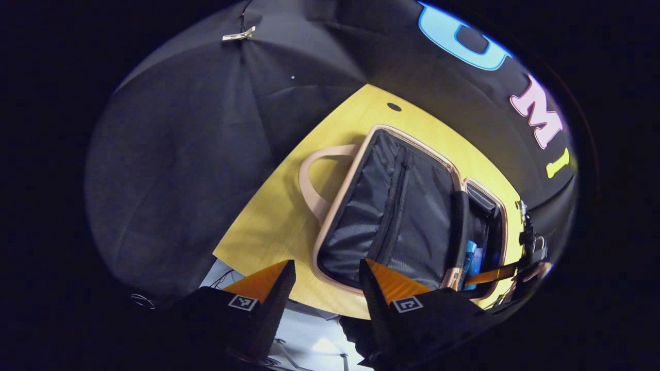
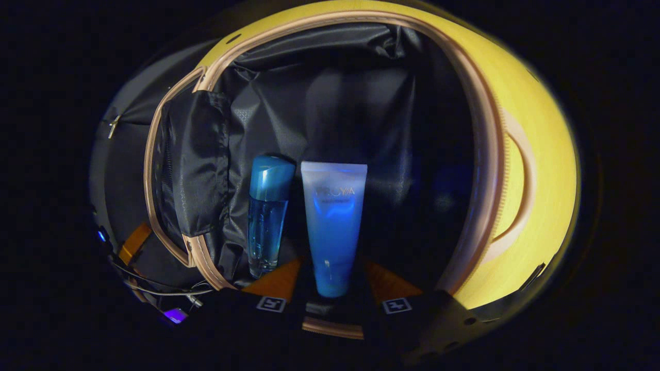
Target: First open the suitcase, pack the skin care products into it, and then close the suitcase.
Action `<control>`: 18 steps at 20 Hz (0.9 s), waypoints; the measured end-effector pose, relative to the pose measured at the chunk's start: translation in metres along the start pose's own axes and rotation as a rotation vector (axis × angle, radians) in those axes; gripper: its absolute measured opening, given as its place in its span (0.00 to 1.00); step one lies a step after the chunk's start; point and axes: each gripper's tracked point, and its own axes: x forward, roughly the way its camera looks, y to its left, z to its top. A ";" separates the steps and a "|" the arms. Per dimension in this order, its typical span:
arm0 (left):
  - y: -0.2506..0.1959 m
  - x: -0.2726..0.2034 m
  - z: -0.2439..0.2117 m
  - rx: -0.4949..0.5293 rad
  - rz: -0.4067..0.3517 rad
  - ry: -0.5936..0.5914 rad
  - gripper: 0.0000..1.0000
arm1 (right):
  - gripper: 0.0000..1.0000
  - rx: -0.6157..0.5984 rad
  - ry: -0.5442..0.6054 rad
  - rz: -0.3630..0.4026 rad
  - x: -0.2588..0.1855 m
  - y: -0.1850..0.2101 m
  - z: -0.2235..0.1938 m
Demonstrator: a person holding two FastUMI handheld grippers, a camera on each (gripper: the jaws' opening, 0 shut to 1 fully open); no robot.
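The suitcase (image 1: 397, 216) lies open on the yellow table (image 1: 273, 226), showing black lining, beige trim and a beige handle (image 1: 314, 180). In the right gripper view a white-and-blue tube (image 2: 334, 226) stands centred between my right gripper's (image 2: 332, 281) fingers, which press on its lower end, inside the suitcase's lined half (image 2: 356, 108). A blue bottle (image 2: 267, 216) lies in the lining just left of the tube. My left gripper (image 1: 327, 278) hangs open over the table's near edge, short of the suitcase. The right gripper (image 1: 515, 272) also shows in the left gripper view, reaching into the far half.
A zipped mesh pocket (image 1: 397, 206) covers the nearer suitcase half. A loose black flap (image 2: 193, 159) hangs at the hinge side. Cables (image 2: 165, 288) trail near the suitcase's corner. The table edge (image 1: 247, 268) drops off to the floor under my left gripper.
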 end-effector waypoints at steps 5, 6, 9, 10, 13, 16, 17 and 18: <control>0.013 0.015 0.054 -0.022 0.007 -0.068 0.80 | 0.98 -0.166 -0.295 0.068 -0.046 0.019 0.020; 0.015 0.020 0.068 -0.038 0.001 -0.079 0.80 | 0.98 -0.226 -0.362 0.090 -0.061 0.026 0.019; 0.036 0.055 0.095 -0.053 0.057 -0.044 0.80 | 0.98 -0.312 -0.504 0.143 -0.102 0.039 0.018; 0.044 0.065 0.098 -0.056 0.096 -0.018 0.80 | 0.98 -0.329 -0.541 0.146 -0.117 0.041 0.018; 0.047 0.096 0.089 -0.088 0.144 0.092 0.80 | 0.98 -0.313 -0.613 0.194 -0.149 0.056 0.014; 0.051 0.120 0.084 -0.069 0.180 0.128 0.80 | 0.97 -0.346 -0.654 0.176 -0.163 0.055 0.013; 0.055 0.117 0.084 -0.050 0.220 0.142 0.77 | 0.97 -0.345 -0.652 0.168 -0.163 0.051 0.011; 0.043 0.130 0.090 -0.028 0.177 0.117 0.68 | 0.97 -0.335 -0.646 0.172 -0.164 0.049 0.010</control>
